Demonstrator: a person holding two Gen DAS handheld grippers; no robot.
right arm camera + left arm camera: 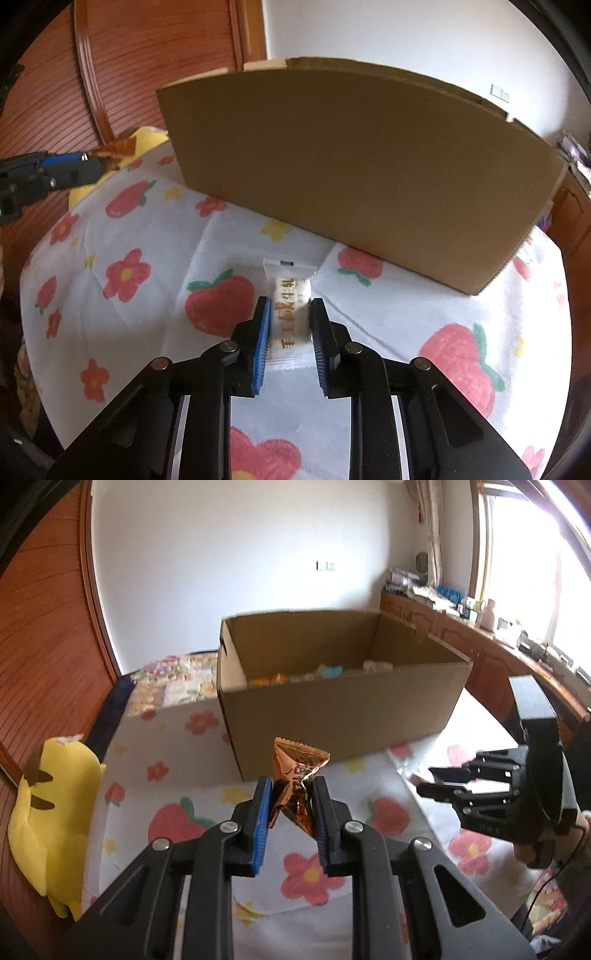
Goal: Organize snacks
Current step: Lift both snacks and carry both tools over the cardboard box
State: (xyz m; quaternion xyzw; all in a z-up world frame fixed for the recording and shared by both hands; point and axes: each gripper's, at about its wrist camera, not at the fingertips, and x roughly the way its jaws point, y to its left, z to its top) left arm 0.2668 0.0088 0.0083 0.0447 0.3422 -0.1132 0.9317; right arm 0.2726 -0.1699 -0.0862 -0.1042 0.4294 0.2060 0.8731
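Note:
My left gripper [291,794] is shut on a copper-orange foil snack packet [297,775] and holds it above the flowered cloth, short of the open cardboard box [332,705]. Several snacks lie inside the box [321,672]. My right gripper [286,314] has its jaws close around a white snack packet with gold characters [290,295] that lies on the cloth in front of the box wall [351,166]. The right gripper also shows in the left wrist view [439,782], low over the cloth. The left gripper with its orange packet shows at the left of the right wrist view [92,160].
A white cloth with red flowers and strawberries [166,768] covers the surface. A yellow plush toy [51,812] lies at its left edge. A wooden panel [44,646] stands at the left. A cluttered wooden cabinet [461,624] runs under the window at the right.

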